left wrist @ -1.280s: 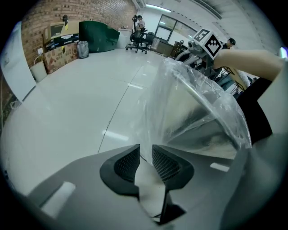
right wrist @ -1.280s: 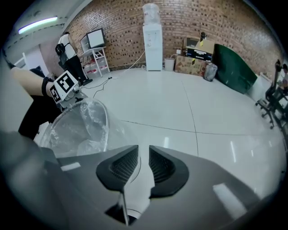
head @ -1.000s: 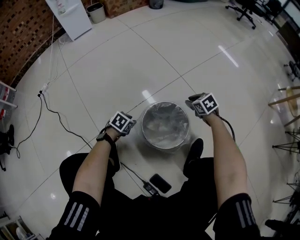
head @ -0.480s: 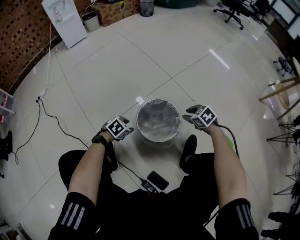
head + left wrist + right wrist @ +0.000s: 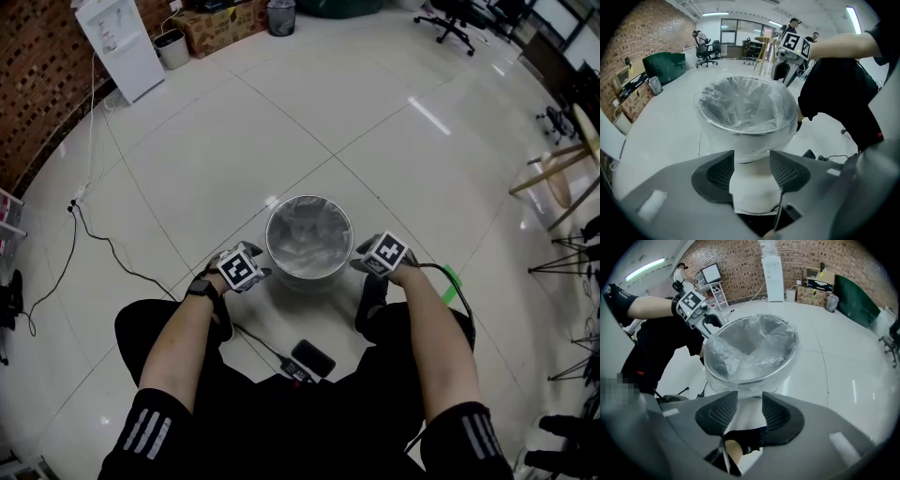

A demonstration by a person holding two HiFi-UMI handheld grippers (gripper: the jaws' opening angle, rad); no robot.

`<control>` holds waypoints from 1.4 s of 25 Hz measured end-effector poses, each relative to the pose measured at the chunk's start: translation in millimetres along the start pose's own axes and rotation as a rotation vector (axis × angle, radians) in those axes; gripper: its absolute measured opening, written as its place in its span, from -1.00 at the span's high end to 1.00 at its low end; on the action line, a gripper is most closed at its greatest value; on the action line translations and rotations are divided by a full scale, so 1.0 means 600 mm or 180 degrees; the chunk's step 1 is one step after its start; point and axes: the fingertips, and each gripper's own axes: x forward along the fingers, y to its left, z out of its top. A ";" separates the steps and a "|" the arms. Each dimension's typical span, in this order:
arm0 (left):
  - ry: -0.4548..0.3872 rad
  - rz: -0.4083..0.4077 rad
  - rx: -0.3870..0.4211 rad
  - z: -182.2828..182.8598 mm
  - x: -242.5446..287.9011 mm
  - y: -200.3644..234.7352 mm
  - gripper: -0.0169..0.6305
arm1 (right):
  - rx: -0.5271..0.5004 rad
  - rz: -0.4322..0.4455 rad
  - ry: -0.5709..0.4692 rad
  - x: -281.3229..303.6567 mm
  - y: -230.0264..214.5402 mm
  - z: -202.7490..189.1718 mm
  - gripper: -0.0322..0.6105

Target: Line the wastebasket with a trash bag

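Observation:
A round metal wastebasket (image 5: pixel 307 236) stands on the floor with a clear trash bag (image 5: pixel 743 101) lining it, the film folded out over the rim and down the wall. My left gripper (image 5: pixel 255 273) is at its near-left side. Its jaws have just been opening and stand apart, with only the bag-covered wall (image 5: pixel 752 161) showing in the gap. My right gripper (image 5: pixel 364 263) is at the near-right side. Its jaws have also just been opening, and nothing is pressed between them (image 5: pixel 749 404). Each gripper view shows the other gripper across the basket.
A black phone (image 5: pixel 314 357) and a cable (image 5: pixel 262 339) lie on the tiled floor by the person's legs, and a shoe (image 5: pixel 372 298) is next to the basket. A green strip (image 5: pixel 448 281) lies to the right. A white cabinet (image 5: pixel 108 42), a small bin (image 5: pixel 172 47) and boxes stand far back.
Both grippers have drawn back from the sides of the rim toward the person, the right one farther. The basket and its bag have stayed put.

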 end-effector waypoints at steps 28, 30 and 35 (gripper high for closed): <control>0.0301 0.0272 0.0032 -0.026 0.102 0.061 0.18 | 0.0277 0.0134 0.0168 0.152 -0.014 -0.033 0.23; 0.0340 0.0250 0.0046 -0.030 0.096 0.058 0.18 | 0.0095 0.0072 0.0203 0.141 -0.020 -0.038 0.23; 0.0466 0.0197 0.0063 -0.048 0.058 0.059 0.18 | -0.0216 0.0115 0.0676 0.080 -0.009 -0.072 0.23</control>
